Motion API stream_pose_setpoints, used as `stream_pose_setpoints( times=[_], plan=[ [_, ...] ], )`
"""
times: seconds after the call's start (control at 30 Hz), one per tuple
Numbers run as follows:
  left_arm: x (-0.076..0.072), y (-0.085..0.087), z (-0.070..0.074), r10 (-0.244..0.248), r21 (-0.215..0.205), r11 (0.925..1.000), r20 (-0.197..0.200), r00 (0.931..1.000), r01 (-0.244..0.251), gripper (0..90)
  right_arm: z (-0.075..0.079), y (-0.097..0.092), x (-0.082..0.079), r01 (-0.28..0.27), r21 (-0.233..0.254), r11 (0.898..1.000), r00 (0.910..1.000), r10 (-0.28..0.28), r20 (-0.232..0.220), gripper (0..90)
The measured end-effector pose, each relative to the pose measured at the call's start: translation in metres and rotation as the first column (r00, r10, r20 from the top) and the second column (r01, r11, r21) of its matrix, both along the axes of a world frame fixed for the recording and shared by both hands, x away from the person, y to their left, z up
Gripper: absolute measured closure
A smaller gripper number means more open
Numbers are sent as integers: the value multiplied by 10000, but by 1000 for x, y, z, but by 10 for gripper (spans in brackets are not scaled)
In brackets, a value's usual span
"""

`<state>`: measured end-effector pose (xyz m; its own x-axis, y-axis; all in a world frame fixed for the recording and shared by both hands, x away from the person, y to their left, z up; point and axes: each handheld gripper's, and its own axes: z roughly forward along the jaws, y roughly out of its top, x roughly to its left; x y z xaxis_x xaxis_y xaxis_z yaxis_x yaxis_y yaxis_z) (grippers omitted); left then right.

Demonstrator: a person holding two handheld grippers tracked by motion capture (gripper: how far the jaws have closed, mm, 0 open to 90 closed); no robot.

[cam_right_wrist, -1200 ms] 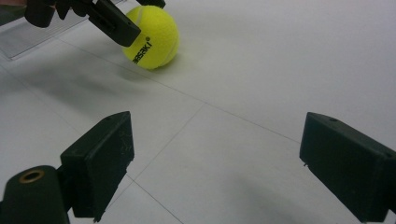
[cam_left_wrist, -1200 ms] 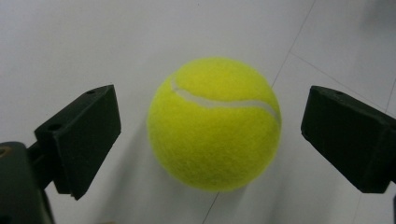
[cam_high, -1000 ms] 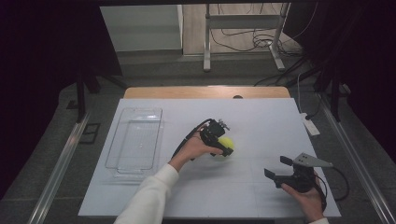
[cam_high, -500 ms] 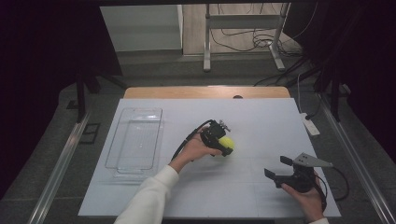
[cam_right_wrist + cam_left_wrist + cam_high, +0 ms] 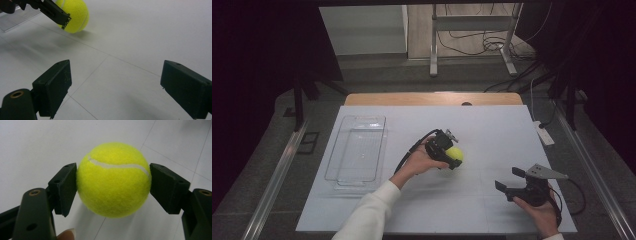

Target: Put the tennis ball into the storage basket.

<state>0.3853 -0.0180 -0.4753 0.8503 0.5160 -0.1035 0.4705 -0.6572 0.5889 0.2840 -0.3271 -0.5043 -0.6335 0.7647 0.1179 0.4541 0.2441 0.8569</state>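
Left gripper (image 5: 113, 185) clamped on tennis ball (image 5: 113, 180).

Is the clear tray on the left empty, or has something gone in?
Empty. In the high view the clear tray shows just its bare bottom; the tennis ball sits outside it, clamped in the left gripper.

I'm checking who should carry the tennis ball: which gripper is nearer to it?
Left. The left gripper is clamped on the tennis ball; the right gripper sits open, apart from it, toward the table's near right corner.

Tennis ball (image 5: 455, 154) mid-table (image 5: 492, 125), clear tray (image 5: 357, 150) to its left, power strip (image 5: 544, 133) at right edge.
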Motion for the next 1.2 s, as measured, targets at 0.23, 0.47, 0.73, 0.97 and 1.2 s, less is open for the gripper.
stream_pose_setpoints(
  times=[0.23, 0.47, 0.73, 0.97, 1.2],
  plan=[
    [-4, 3, 6, -7, -83, 10000, 188, 9998, 8, 269, 0, 0, 0, 16, -17, 10000, 10000, -16, 0, 101],
    [-6, 8, 12, -7, -170, 9999, 337, 9994, 12, 270, 0, 0, 0, 40, -13, 10000, 10000, -40, -12, 101],
    [-9, 14, 15, 122, -296, 9995, 459, 9989, -109, 270, 0, 0, 0, 65, -15, 10000, 10000, -65, -13, 101],
    [-9, 20, 19, 297, -399, 9988, 589, 9978, -274, 270, 0, 0, 0, 77, -30, 10000, 10000, -77, -22, 101],
    [-11, 23, 23, 363, -522, 9981, 686, 9970, -328, 269, -1, 0, 0, 78, -35, 10000, 10000, -79, -19, 101]
  ],
)
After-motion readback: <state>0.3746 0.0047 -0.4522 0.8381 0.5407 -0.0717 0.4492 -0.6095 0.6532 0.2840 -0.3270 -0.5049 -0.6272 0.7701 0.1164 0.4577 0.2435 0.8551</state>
